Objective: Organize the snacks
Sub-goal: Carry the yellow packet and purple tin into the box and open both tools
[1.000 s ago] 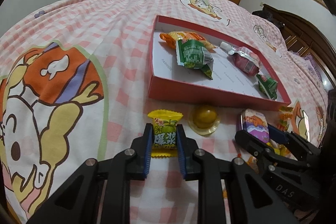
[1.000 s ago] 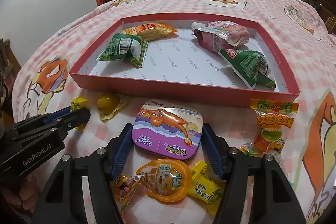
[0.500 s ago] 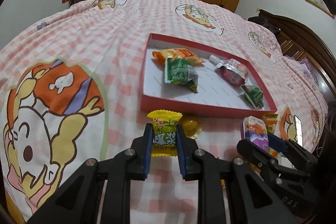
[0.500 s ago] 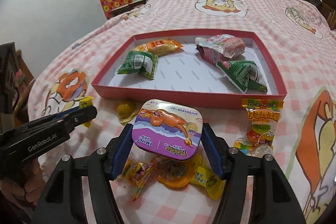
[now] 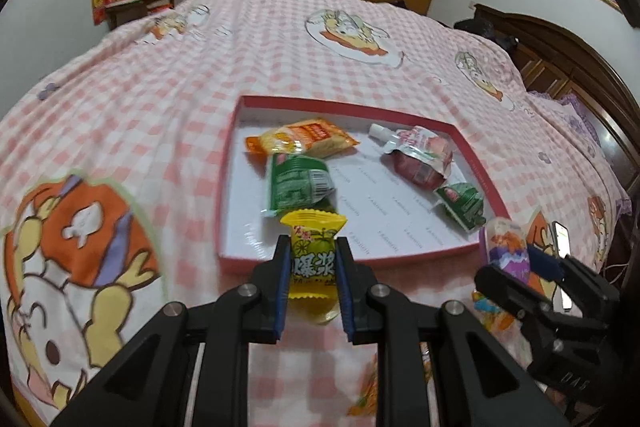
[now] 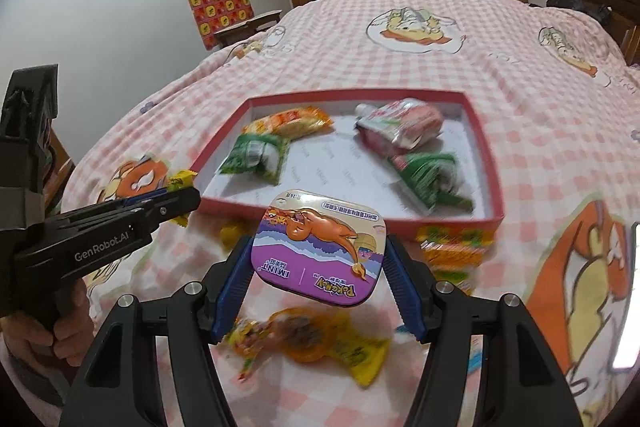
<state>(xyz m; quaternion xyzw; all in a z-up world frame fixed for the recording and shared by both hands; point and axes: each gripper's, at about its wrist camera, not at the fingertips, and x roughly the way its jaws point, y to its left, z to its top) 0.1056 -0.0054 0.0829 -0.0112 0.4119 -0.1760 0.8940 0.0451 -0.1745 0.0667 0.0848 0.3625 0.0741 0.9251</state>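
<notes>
My left gripper (image 5: pixel 313 247) is shut on a yellow-green candy packet (image 5: pixel 313 259) and holds it in the air just before the near wall of the red tray (image 5: pixel 228 183). My right gripper (image 6: pixel 318 247) is shut on a purple mint tin (image 6: pixel 320 247) and holds it above the bed, in front of the red tray (image 6: pixel 486 147). The tray holds an orange packet (image 5: pixel 304 139), a green packet (image 5: pixel 296 183), a pink pouch (image 5: pixel 420 155) and a second green packet (image 5: pixel 462 203). The right gripper with the tin (image 5: pixel 506 251) also shows in the left wrist view.
Several loose snacks lie on the pink checked bedspread (image 6: pixel 400 59) below the right gripper: an orange jelly cup (image 6: pixel 304 339), yellow wrappers (image 6: pixel 360 355) and a burger gummy pack (image 6: pixel 452 247). A wooden headboard (image 5: pixel 568 67) stands at the right. A phone (image 5: pixel 562 239) lies near it.
Both grippers have risen from the bed with their snacks and moved toward the tray. The yellow jelly cup stays on the bed below.
</notes>
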